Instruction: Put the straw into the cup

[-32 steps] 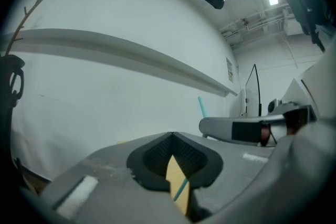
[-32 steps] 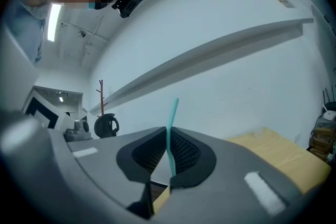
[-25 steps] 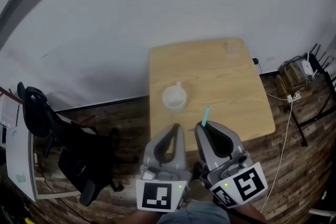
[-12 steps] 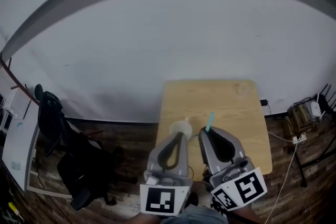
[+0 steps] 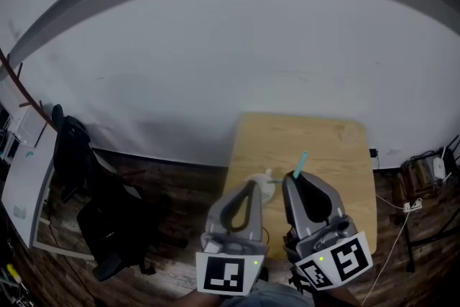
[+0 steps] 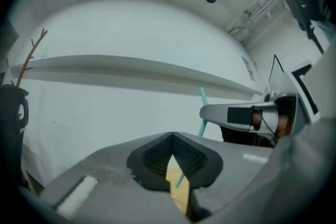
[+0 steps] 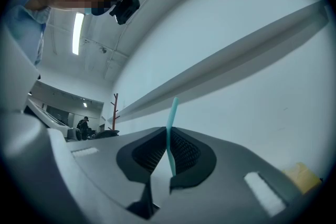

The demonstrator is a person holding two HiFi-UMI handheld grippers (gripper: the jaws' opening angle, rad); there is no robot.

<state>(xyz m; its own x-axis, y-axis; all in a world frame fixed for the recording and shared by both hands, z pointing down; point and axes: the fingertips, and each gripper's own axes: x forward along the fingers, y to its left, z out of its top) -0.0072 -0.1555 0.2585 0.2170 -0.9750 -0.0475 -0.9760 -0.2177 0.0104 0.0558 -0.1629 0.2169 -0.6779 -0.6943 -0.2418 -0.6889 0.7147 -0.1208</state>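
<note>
A small wooden table [image 5: 327, 147] stands against the white wall. On its near left part sits a whitish cup [image 5: 264, 182], partly hidden behind my left gripper [image 5: 251, 185], which is shut and holds nothing. My right gripper [image 5: 293, 179] is shut on a teal straw [image 5: 300, 163] that sticks up past its tips, just right of the cup. In the right gripper view the straw [image 7: 171, 123] stands upright between the closed jaws of the right gripper [image 7: 168, 140]. The left gripper view shows the shut left gripper [image 6: 172, 137], the straw [image 6: 202, 111] and the right gripper's jaw to the right.
A black office chair [image 5: 75, 154] and a white desk edge [image 5: 21, 183] stand at the left on the wood floor. Cables and a power strip [image 5: 413, 205] lie right of the table. A coat rack [image 7: 115, 107] stands far off.
The head view has tilted up toward the wall, so the table and cup sit lower and further right. Both grippers stay shut and side by side, the straw still held.
</note>
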